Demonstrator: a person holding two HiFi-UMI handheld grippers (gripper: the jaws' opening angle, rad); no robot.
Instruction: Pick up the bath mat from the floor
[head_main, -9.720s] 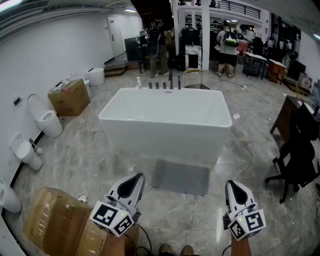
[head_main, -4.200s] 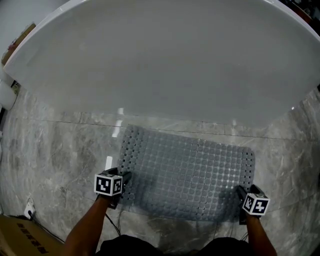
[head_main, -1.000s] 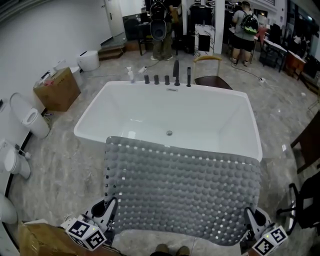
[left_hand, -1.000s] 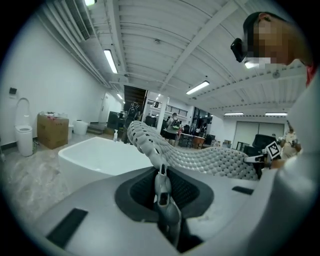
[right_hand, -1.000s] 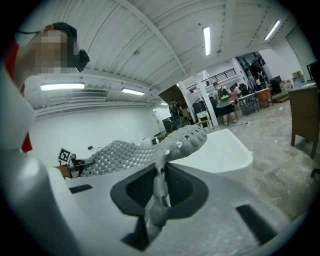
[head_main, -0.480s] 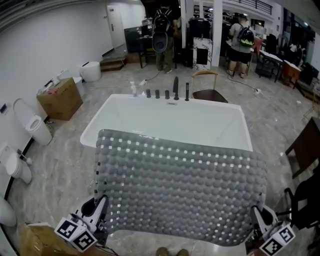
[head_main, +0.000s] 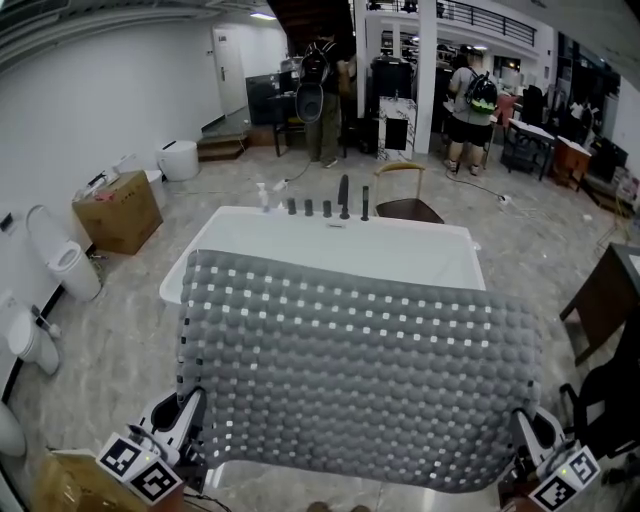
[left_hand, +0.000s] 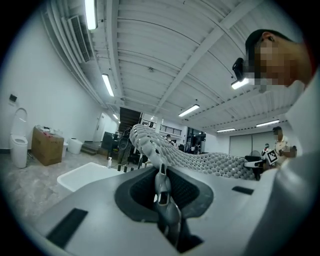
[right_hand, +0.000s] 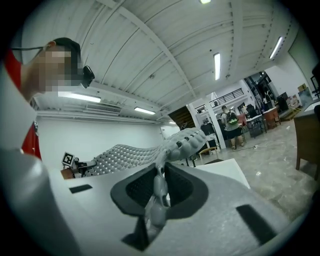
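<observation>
Both claws (head_main: 192, 405) (head_main: 523, 422) tight on bath mat (head_main: 360, 370)

Mat off the floor, lifted higher.
Grey hole-studded rubber bath mat (head_main: 360, 370), earlier flat on the marble floor (head_main: 110, 330) before the white rectangular bathtub (head_main: 330, 245), now hangs spread between the left gripper (head_main: 188, 410) and right gripper (head_main: 525, 428). Both were free at first and are now clamped on its near corners. In the last second the mat rose, and its far edge hides more of the tub basin.
</observation>
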